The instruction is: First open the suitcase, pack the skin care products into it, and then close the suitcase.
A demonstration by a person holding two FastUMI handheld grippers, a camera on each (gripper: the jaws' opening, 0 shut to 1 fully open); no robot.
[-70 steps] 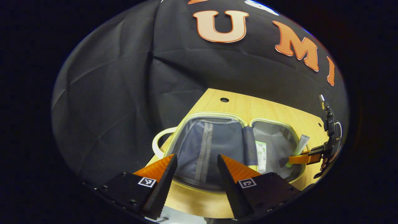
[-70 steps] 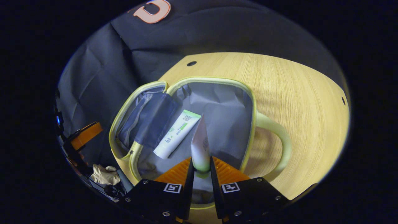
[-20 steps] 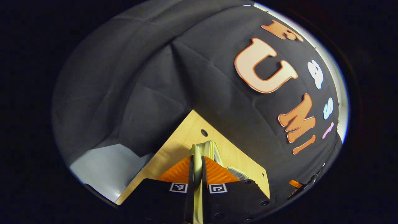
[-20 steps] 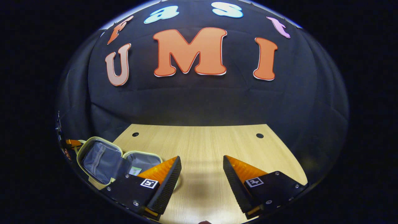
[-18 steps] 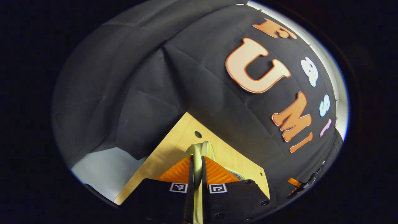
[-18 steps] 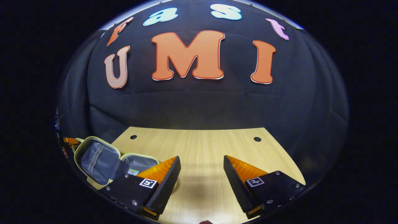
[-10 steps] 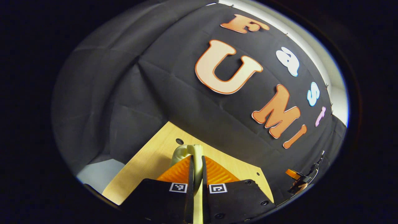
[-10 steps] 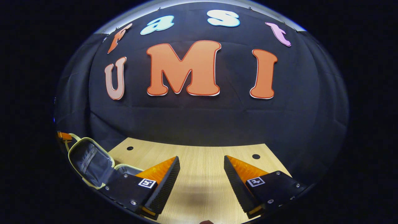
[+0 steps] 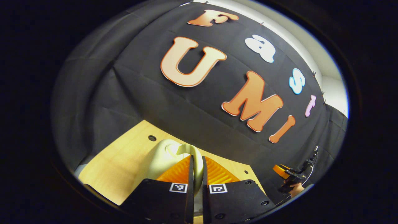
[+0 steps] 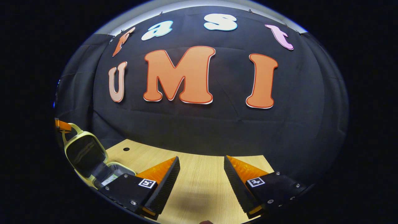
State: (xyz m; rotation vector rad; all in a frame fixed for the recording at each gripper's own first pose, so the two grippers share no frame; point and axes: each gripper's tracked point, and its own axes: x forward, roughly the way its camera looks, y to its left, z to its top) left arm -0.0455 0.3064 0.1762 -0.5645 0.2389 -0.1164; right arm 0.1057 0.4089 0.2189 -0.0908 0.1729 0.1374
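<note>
In the left gripper view my left gripper (image 9: 196, 158) is shut on the pale yellow-green handle (image 9: 197, 168) of the suitcase lid, whose light outer shell (image 9: 160, 155) curves away just beyond the fingers. In the right gripper view the small suitcase (image 10: 119, 170) lies at the far left of the table. Its lid (image 10: 83, 152) is raised to about upright, dark lining facing me, and hangs by the handle (image 10: 71, 129) from the left gripper's orange fingers (image 10: 62, 125). A white and green tube (image 10: 109, 179) lies in the base. My right gripper (image 10: 201, 174) is open over bare wood, holding nothing.
The light wooden table (image 10: 202, 189) has small round holes near its back edge (image 10: 126, 149). The black cloth wall rises close behind it. In the left gripper view the right gripper (image 9: 287, 177) and the hand holding it show far off at the lower right.
The left gripper, shut on the handle, has lifted the lid from lying flat to about upright. The right gripper let go of its tube and now hovers open over the table.
</note>
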